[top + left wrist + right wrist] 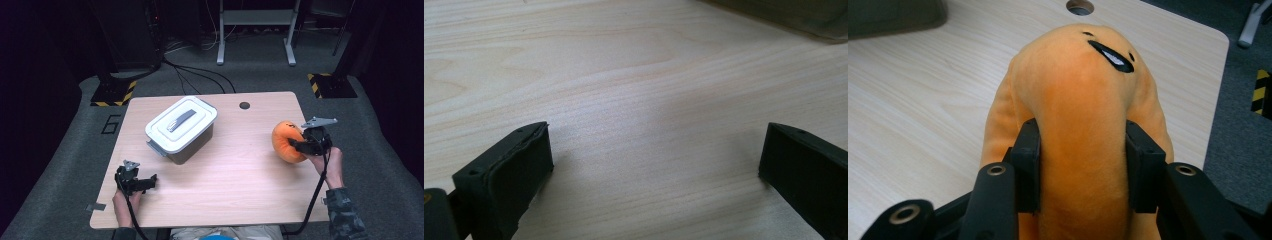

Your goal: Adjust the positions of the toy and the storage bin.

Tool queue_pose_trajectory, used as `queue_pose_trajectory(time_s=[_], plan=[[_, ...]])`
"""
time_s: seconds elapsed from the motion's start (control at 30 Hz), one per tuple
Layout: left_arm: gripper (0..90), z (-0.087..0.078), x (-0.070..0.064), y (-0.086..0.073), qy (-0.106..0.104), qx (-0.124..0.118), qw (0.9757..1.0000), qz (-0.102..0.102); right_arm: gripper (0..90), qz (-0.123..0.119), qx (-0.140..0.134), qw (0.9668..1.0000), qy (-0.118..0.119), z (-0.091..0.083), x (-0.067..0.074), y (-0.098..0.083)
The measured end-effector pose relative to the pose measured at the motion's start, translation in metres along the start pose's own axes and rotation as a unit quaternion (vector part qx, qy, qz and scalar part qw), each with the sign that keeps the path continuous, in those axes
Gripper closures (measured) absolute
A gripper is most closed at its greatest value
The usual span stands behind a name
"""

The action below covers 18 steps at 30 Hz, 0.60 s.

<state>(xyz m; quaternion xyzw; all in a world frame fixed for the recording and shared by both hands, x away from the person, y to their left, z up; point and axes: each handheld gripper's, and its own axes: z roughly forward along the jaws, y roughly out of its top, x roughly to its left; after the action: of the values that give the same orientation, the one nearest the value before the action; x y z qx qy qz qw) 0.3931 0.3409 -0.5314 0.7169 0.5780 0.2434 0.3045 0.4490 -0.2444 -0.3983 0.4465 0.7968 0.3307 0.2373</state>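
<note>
Nearest, at the front left corner of the wooden bench (pixel 225 170), the left claw (pixel 150 181) sits low over the bare wood with its jaws spread wide and nothing between them; the left gripper view shows only wood grain in the gap. On the right side, a little farther in, the right claw (pixel 296 145) is clamped on an orange plush toy (pixel 286 141), the pads pressing into its soft body from both sides so the fabric bulges between them. The toy sits near the bench's right edge; whether it touches the wood cannot be told. Beyond, left of centre, stands a dark box with a white lid (pixel 181 124), its lid on, well apart from both claws. At the far edge is a round cable hole (pixel 244 105).
</note>
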Motion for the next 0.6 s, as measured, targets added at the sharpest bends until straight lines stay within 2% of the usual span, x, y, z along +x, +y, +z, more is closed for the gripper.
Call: queue_pose_trajectory(time_s=[0.1,0.23,0.37,0.6], plan=[[0.4,0.000,0.000,0.000,0.000,0.000,1.0000,0.000,57.6,0.011,0.007,0.9998,-0.013,0.004,-0.005,0.002],[0.4,0.000,0.000,0.000,0.000,0.000,1.0000,0.000,57.6,0.009,0.014,0.9996,-0.024,0.008,-0.010,0.001],[0.4,0.000,0.000,0.000,0.000,0.000,1.0000,0.000,57.5,0.021,0.019,0.9991,-0.031,0.013,-0.016,-0.002],[0.4,0.000,0.000,0.000,0.000,0.000,1.0000,0.000,56.1,0.032,0.038,0.9972,-0.056,0.026,-0.024,-0.008]])
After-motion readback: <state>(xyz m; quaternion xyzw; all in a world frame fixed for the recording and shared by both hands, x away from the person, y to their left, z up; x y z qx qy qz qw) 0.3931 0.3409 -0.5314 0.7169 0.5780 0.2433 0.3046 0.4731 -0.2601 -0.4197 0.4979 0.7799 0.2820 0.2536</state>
